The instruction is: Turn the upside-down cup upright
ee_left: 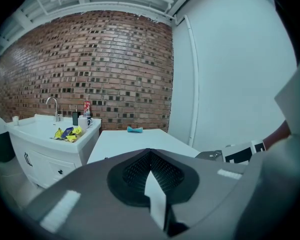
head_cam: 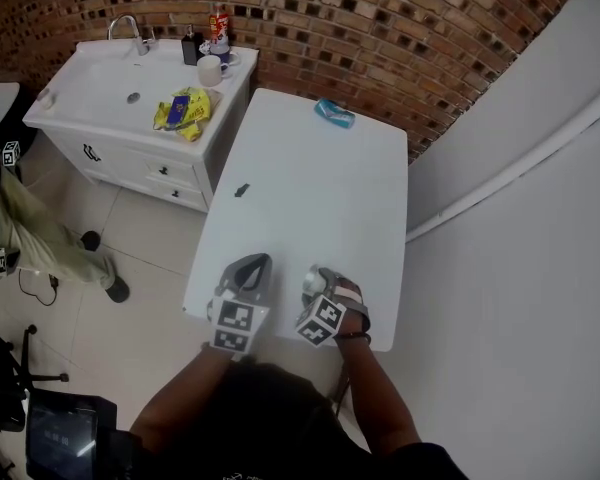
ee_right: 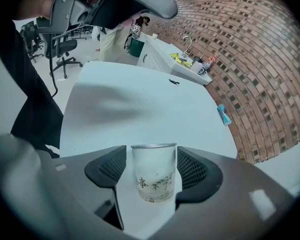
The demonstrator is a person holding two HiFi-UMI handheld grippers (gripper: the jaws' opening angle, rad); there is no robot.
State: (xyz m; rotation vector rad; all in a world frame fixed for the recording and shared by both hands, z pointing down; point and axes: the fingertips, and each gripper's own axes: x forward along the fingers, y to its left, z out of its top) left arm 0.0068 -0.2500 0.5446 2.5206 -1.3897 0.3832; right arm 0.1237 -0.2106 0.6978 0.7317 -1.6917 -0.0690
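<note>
The white table [head_cam: 310, 168] is standing end-on against a brick wall [head_cam: 380, 28], with a plain white wall [head_cam: 520, 268] running along its right side and pale floor tiles [head_cam: 130, 258] showing to the left. A white sink cabinet [head_cam: 90, 93] is sitting just beside the table's far left corner, carrying a tap [head_cam: 130, 28], a mug [head_cam: 210, 70] and a heap of yellow packets [head_cam: 185, 111]. A blue object [head_cam: 334, 113] is lying near the table's far end, and a small dark thing [head_cam: 242, 190] is lying by its left edge; both are well apart from the near end. A person in pale trousers [head_cam: 30, 233] is standing left of the cabinet.

The cup [ee_right: 153, 179] is standing upright at the table's near end, mouth up, frosted, with dark characters and a bamboo sprig printed on it. The right gripper [ee_right: 152, 156] is straddling it with jaws spread wide, its pads not pressing. The left gripper [ee_left: 150, 153] is hovering alongside with jaws together, holding nothing.
</note>
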